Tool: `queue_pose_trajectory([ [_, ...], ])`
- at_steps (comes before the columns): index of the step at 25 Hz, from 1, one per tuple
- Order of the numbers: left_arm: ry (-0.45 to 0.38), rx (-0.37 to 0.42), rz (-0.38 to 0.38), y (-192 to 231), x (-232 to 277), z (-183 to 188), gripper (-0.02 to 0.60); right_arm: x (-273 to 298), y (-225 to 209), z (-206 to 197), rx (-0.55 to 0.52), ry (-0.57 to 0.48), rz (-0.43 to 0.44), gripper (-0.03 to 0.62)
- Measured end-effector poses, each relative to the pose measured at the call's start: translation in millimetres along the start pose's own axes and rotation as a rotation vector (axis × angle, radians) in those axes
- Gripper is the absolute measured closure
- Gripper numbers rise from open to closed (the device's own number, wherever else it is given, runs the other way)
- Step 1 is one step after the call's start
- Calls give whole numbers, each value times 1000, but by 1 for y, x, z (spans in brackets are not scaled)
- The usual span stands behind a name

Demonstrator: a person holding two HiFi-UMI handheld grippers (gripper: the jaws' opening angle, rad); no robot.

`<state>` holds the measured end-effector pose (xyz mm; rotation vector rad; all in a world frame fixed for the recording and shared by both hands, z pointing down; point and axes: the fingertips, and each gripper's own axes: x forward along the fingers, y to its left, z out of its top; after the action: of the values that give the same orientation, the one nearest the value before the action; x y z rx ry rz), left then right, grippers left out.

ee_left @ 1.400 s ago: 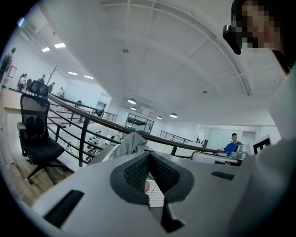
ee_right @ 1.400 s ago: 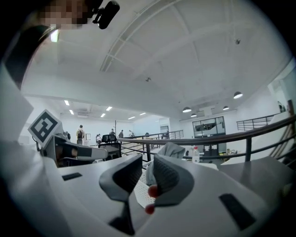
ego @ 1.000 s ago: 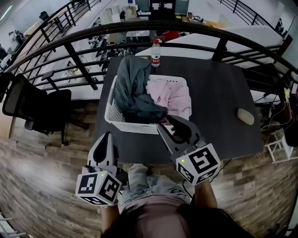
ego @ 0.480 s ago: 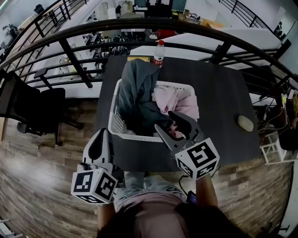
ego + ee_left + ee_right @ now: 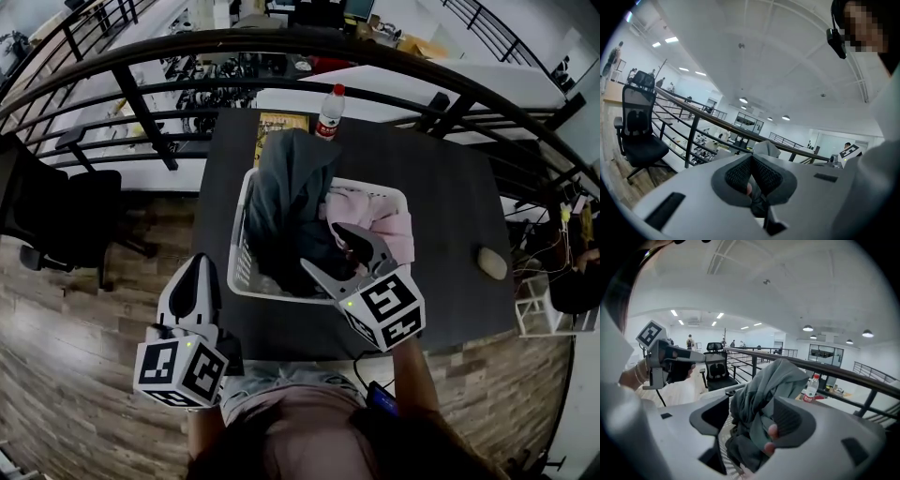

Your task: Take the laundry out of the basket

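Note:
A white basket [image 5: 242, 274] stands on the dark table [image 5: 450, 197]. In it a grey garment [image 5: 289, 202] is heaped high on the left and a pink one [image 5: 380, 217] lies on the right. My right gripper [image 5: 323, 247] hangs over the basket's near rim. Its jaws have just been opening and now stand open. In the right gripper view the grey garment [image 5: 761, 394] fills the gap between the jaws of the right gripper [image 5: 750, 420], and the pads do not press on it. My left gripper [image 5: 199, 267] is shut and empty, off the table's near left corner; its pads [image 5: 751, 176] meet.
At the table's far edge stand a water bottle [image 5: 328, 112] and a yellow book [image 5: 272, 123]. A pale oval object [image 5: 491, 262] lies at the right. A black railing [image 5: 309, 47] runs behind the table, and an office chair [image 5: 56, 211] stands to the left.
My right gripper has moved forward over the basket's near rim and its jaws have spread wider. The left gripper has come nearer the table's near left corner, still shut.

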<state>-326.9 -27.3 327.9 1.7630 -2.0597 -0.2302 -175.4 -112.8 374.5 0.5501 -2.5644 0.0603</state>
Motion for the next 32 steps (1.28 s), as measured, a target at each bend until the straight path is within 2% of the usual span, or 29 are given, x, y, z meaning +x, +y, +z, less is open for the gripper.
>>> queue_pose_trajectory([
  [15, 74, -86, 4, 57, 64, 4, 584, 86, -27, -46, 87, 324, 50, 266],
  [26, 128, -117, 6, 87, 93, -10, 584, 124, -35, -89, 139, 479, 34, 249],
  [32, 164, -127, 8, 96, 108, -18, 584, 142, -32, -119, 111, 604, 33, 235],
])
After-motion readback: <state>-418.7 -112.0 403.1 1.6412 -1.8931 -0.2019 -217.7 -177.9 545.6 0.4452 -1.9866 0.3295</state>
